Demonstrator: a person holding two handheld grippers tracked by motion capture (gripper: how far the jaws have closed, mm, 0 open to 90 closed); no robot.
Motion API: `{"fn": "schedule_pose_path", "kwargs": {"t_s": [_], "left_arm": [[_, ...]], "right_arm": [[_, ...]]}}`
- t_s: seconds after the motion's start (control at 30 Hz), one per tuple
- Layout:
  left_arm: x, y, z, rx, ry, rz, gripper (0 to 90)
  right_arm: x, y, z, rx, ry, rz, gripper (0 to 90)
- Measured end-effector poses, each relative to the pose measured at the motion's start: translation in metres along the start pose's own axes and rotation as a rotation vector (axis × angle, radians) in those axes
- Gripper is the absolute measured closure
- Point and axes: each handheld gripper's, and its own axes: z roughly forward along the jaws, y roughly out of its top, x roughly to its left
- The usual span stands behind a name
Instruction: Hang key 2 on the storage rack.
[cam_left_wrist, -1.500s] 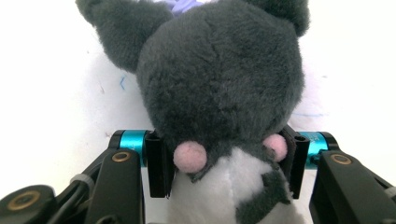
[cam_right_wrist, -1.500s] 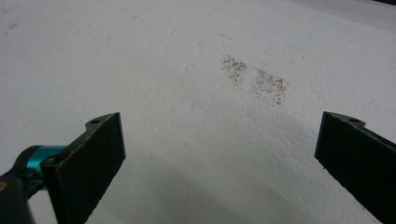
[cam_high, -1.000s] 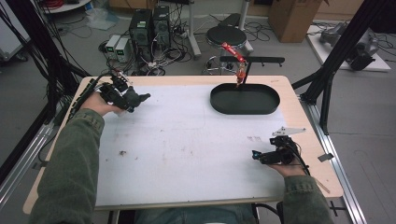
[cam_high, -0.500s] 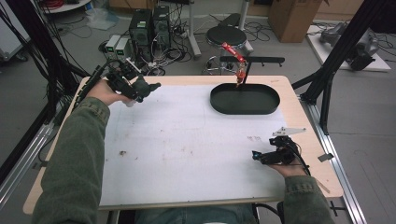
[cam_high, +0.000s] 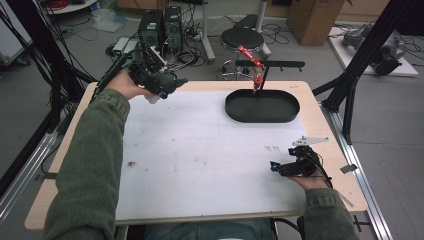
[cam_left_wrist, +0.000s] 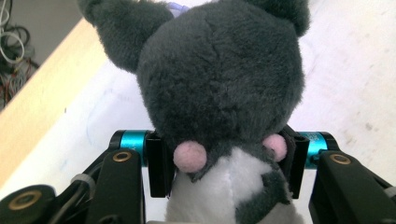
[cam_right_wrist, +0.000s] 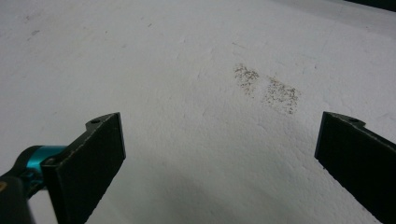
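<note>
High view: white-topped desk (cam_high: 200, 150) with wooden rim, black oval tray (cam_high: 262, 106) upper right; cables and computer cases on the floor behind. Left hand-held gripper (cam_high: 159, 80), upper left, grasps a plush toy (cam_high: 167, 82), mostly hidden there. Left gripper view: the grey toy (cam_left_wrist: 224, 84) is clamped at its neck, ears cut off. Right gripper view: right hand-held gripper (cam_right_wrist: 219, 154) released, jaws wide over speckled desk (cam_right_wrist: 196, 84).

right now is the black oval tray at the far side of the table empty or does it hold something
Empty: in the high view the black oval tray shows bare dark floor inside its rim. The grey and white plush toy is clamped in the left gripper.
</note>
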Motion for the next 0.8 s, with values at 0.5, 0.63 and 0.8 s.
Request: {"fn": "schedule_pose_path", "kwargs": {"t_s": [0.5,0.63,0.8], "left_arm": [[-0.029,0.065,0.021,-0.014,-0.034,0.089,50.4],[-0.036,0.077,0.029,-0.007,-0.044,0.113,50.4],[-0.041,0.088,0.036,0.000,-0.052,0.131,50.4]], "right_arm": [[0.000,-0.001,-0.001,0.000,0.009,-0.004,0.7],[0.000,-0.001,-0.001,-0.002,0.012,-0.004,0.6],[-0.001,-0.001,-0.002,-0.005,0.014,-0.002,0.6]]}}
